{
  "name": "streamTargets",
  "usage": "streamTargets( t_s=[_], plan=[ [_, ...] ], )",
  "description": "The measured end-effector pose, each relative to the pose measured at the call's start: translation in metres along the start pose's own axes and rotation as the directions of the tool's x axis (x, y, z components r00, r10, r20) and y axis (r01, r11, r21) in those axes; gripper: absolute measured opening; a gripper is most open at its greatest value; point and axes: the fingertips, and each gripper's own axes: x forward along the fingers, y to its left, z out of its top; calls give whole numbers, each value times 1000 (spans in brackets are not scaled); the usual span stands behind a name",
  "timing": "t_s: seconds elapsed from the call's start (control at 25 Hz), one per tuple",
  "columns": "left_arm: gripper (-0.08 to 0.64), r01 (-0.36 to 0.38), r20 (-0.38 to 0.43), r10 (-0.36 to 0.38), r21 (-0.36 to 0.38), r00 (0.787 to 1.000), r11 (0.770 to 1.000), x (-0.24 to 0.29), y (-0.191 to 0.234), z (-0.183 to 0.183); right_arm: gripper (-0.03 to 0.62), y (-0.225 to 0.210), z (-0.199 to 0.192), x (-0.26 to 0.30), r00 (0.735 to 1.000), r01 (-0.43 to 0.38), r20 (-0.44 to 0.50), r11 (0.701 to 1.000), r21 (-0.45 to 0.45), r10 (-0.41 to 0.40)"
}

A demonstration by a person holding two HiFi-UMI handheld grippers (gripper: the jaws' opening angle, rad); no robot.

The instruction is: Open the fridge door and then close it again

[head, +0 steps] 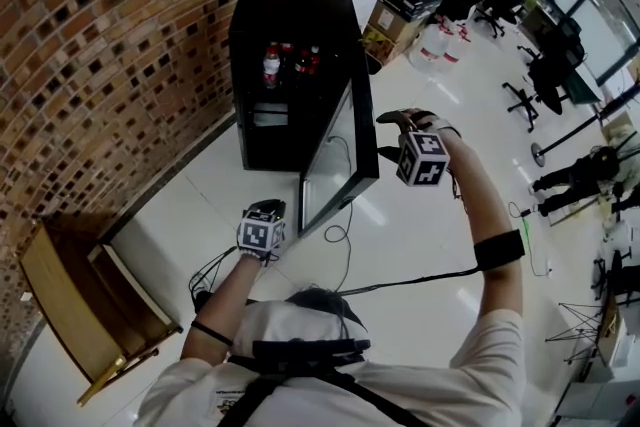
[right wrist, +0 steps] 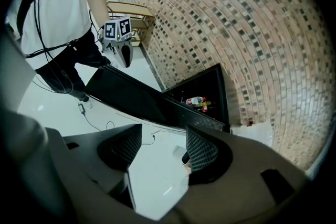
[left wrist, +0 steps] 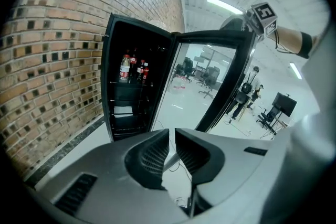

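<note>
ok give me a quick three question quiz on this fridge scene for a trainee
1. True or false: the fridge door stands open.
2. What stands on the upper shelf inside the fridge? A. bottles B. plates C. nothing
3. Which has its jaws wider apart, the left gripper or the right gripper?

Key
1. True.
2. A.
3. The right gripper: its jaws are wide apart with nothing between them, while the left gripper's jaws are nearly together.
</note>
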Motion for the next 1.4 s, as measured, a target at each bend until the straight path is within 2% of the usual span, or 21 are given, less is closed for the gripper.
streamTargets(
  t_s=[0.12,0.2,0.36,0.52,0.56,0.68,0.76,0.84,1.04,1.16,1.24,1.4],
  plan=[
    [37,29,40,-29,-3,999,1000,-26,0,23,286,-17,8,-39,993,100,45,988,121,-106],
    [35,28,78,-29,5,997,1000,-50,7,44,234,-27,32,-69,972,160,128,957,241,-195],
    [2,-18,145,13,28,989,999,-104,36,88,155,-38,95,-113,885,216,293,876,432,-363],
    [0,11,232,-12,7,973,1000,-156,63,129,43,-37,157,-127,791,216,379,799,561,-480],
    [0,10,245,-12,11,969,1000,-167,70,135,25,-33,173,-127,777,206,388,783,587,-496],
    [0,-11,256,-1,43,967,999,-191,86,145,25,-19,209,-114,743,183,403,741,646,-534],
    [0,-25,261,8,61,965,998,-202,94,149,23,-11,222,-97,726,166,392,698,696,-564],
    [0,-34,267,15,67,964,997,-210,102,150,23,0,229,-75,732,127,353,625,770,-583],
    [0,-73,265,50,81,963,994,-216,118,143,21,38,239,-19,794,20,226,395,918,-564],
    [0,-81,256,60,71,965,994,-213,122,133,21,61,232,10,819,-38,174,251,967,-547],
    [0,-83,247,64,67,967,994,-212,121,125,21,77,228,23,833,-54,149,189,980,-532],
    [0,-78,231,61,66,971,995,-207,118,116,21,102,223,41,855,-86,126,101,991,-504]
  ],
)
